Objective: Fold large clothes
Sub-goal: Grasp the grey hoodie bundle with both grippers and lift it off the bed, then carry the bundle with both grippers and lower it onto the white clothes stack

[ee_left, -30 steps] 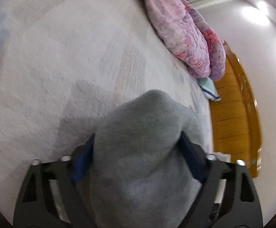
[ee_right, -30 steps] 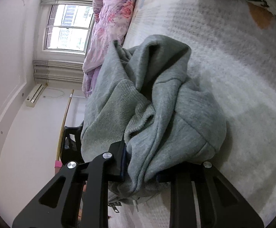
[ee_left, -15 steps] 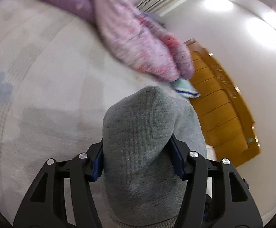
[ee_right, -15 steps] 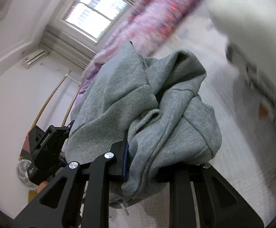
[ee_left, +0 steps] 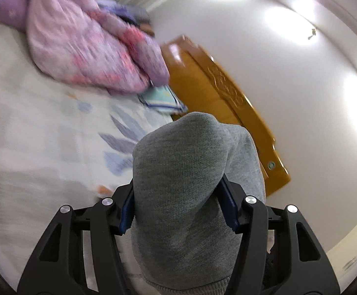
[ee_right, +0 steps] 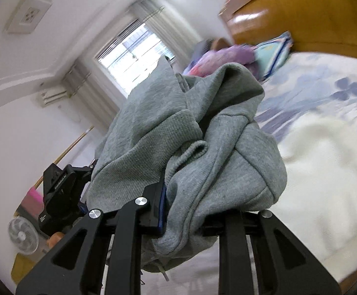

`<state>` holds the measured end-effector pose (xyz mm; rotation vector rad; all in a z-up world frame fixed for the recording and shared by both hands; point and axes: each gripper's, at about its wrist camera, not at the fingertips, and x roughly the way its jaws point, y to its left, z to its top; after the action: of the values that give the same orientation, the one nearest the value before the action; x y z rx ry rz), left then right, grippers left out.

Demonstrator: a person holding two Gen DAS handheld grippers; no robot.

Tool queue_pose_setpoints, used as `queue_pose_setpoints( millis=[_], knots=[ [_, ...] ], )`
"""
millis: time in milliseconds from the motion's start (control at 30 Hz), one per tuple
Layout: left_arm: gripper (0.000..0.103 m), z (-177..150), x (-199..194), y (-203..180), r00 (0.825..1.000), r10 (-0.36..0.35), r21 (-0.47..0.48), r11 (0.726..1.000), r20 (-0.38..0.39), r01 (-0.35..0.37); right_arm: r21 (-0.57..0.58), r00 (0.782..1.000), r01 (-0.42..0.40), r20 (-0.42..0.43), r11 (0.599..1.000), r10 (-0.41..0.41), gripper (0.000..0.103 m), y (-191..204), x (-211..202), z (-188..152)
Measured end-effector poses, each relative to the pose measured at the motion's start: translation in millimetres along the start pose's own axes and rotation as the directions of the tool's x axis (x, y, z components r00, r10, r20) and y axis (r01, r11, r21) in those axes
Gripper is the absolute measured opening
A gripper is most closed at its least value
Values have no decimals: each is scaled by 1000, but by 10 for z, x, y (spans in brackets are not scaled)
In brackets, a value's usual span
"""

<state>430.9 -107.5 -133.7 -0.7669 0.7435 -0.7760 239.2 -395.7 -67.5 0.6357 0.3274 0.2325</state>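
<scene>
A grey knitted sweatshirt [ee_left: 178, 184] is bunched between the fingers of my left gripper [ee_left: 178, 209], which is shut on it and holds it above the bed. In the right wrist view the same grey sweatshirt [ee_right: 190, 142] hangs crumpled over my right gripper [ee_right: 200, 211], which is shut on its folds. The left gripper [ee_right: 60, 196] shows at the left there, holding the garment's other end. Both ends are lifted off the bed.
A white bedsheet with blue flower prints [ee_left: 43, 127] lies below. A pink and purple quilt [ee_left: 85, 49] is piled at the far side, beside a small folded cloth [ee_left: 163, 98]. A wooden headboard [ee_left: 227, 103] stands at the bed's end. A white garment [ee_right: 326, 159] lies on the bed.
Both grippers have lifted and swung with the sweatshirt, so the views now tilt up toward the headboard, walls and window. The grip on the garment is unchanged.
</scene>
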Motion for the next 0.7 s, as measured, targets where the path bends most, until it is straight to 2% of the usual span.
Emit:
queue_pose_setpoints(
  millis=[133, 200, 267, 333, 400, 467, 533, 633, 700],
  knots=[
    [57, -194, 633, -108, 996, -20, 29, 999, -89, 23, 41, 998, 61, 24, 997, -62, 18, -453, -203, 53],
    [57, -295, 888, -32, 989, 0, 18, 1000, -149, 2, 67, 996, 89, 19, 994, -91, 18, -662, -247, 33],
    [58, -382, 1093, 80, 977, 48, 3, 999, -207, -48, 99, 991, 134, -29, 986, -132, 18, -852, -202, 0],
    [61, -519, 1237, 274, 961, 106, -4, 994, -257, -111, 130, 976, 191, -130, 973, -174, 18, -1063, -58, -109],
    [68, -562, 1229, 335, 965, 120, 42, 993, -234, -113, 102, 963, 214, -188, 971, -193, 19, -1166, 37, -212],
    [78, -543, 1242, 262, 962, 165, 108, 984, -218, -144, 117, 964, 198, -204, 973, -171, 20, -1263, 2, -294],
    [81, -507, 1277, 186, 950, 217, 162, 970, -225, -183, 134, 963, 190, -216, 973, -159, 21, -1320, -20, -340],
    [82, -457, 1301, 140, 935, 240, 163, 966, -261, -203, 153, 961, 188, -233, 970, -150, 26, -1367, -65, -340],
    [81, -412, 1183, 10, 937, 253, 194, 959, -241, -209, 124, 957, 200, -239, 972, -167, 31, -1330, -142, -250]
  ],
)
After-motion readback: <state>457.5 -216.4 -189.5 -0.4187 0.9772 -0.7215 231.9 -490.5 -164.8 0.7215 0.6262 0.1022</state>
